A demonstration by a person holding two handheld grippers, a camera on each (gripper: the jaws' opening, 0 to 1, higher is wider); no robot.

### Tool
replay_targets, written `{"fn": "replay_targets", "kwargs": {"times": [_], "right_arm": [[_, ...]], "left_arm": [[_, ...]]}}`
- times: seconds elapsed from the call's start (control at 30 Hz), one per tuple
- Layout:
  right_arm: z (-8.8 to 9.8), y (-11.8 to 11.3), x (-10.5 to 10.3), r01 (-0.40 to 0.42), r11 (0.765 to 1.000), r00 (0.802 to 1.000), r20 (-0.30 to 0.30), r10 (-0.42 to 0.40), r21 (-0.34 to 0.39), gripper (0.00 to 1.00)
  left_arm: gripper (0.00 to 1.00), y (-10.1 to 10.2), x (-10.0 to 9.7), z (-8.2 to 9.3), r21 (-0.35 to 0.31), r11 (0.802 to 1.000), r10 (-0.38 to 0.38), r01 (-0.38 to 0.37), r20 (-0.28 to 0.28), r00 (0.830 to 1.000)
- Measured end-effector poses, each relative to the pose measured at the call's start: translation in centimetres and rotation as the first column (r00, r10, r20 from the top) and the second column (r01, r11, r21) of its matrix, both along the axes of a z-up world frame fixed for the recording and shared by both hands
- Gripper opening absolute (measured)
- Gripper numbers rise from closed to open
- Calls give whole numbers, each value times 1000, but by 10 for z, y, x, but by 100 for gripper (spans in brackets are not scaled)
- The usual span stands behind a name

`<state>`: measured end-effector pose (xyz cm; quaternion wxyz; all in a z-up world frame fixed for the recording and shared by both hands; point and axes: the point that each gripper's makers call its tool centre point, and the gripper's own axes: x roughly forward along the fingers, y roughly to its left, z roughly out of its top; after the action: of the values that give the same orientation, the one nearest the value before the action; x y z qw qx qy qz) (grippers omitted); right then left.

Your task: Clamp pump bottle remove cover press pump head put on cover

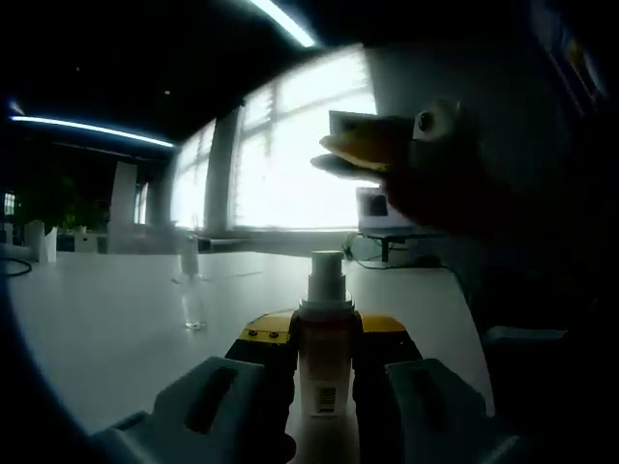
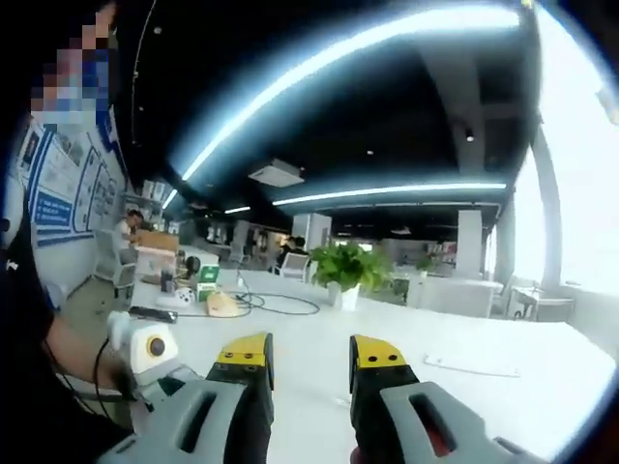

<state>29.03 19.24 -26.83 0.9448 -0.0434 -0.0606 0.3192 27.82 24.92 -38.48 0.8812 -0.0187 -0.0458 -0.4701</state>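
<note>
On the white desk of a bright open office, your left claw pinches the uncapped pump bottle upright, so bring your spread, empty right claw over to press the pump head.

Looked smooth and slightly glossy, like plastic: pump bottle, with a paper-like printed label and barcode low on its front. Looked transparent and shiny, glass or clear plastic, hard to tell which: small cover on the table. Appeared matt and smooth, pale: table. Seemed moulded plastic, grey and matt, with yellow tips of dull finish: left gripper and right gripper. Looked leafy and soft: potted plant
</note>
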Motion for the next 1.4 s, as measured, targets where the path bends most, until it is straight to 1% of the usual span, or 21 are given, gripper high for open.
{"fn": "replay_targets", "kwargs": {"times": [0.07,0.17,0.2,0.23,0.3,0.37,0.4,0.43,0.47,0.53,0.63,0.77,0.87,1.03,1.07,1.17,1.27,1.4], "right_arm": [[-4,-7,-3,21,1000,1000,-1,-21,11,26],[-6,-20,-6,54,997,999,-9,-54,56,26],[-6,-25,-6,77,994,997,-12,-77,83,26],[-7,-28,-8,87,992,996,-10,-87,88,25],[-8,-37,-8,116,983,993,-20,-114,142,25],[-10,-43,-11,137,979,991,-13,-137,153,25],[-14,-46,-14,158,978,987,-2,-159,133,25],[-16,-51,-16,183,978,982,21,-186,105,25],[-19,-55,-17,208,973,977,29,-212,100,25],[-25,-58,-19,212,971,977,11,-214,112,25],[-33,-65,-22,239,964,971,-4,-240,119,25],[-34,-70,-23,253,959,967,-6,-254,132,25],[-34,-72,-22,240,963,970,0,-242,119,24],[-41,-84,-15,260,959,966,-44,-256,112,25],[-45,-84,-14,263,960,964,-62,-258,98,25],[-55,-84,-12,292,955,954,-91,-287,54,24],[-63,-82,-7,285,958,952,-130,-278,43,24],[-74,-81,-4,296,955,943,-158,-293,-2,25]], "left_arm": [[13,0,0,0,1,1000,1,-1,1,1000],[13,1,1,0,1,1000,1,-1,1,1000],[13,1,1,0,1,1000,1,-1,0,1000],[13,1,1,-1,1,1000,1,-1,1,1000],[13,1,1,-1,2,1000,1,-1,2,1000],[13,2,1,-1,2,1000,0,0,2,1000],[13,2,1,-1,2,1000,1,-1,1,1000],[13,2,1,-1,2,1000,1,-1,1,1000],[13,2,1,-1,2,1000,1,-1,0,1000],[13,2,1,-2,2,1000,1,-1,0,1000],[13,2,1,-2,2,1000,0,0,1,1000],[13,2,1,-2,3,1000,1,-1,1,1000],[13,2,1,-2,2,1000,1,-1,-1,1000],[13,1,0,-2,4,1000,2,-2,1,1000],[13,1,0,-2,5,1000,2,-2,1,1000],[13,1,1,-2,5,1000,2,-2,1,1000],[13,1,0,-2,6,1000,1,-1,3,1000],[13,1,0,-2,6,1000,0,0,2,1000]]}}
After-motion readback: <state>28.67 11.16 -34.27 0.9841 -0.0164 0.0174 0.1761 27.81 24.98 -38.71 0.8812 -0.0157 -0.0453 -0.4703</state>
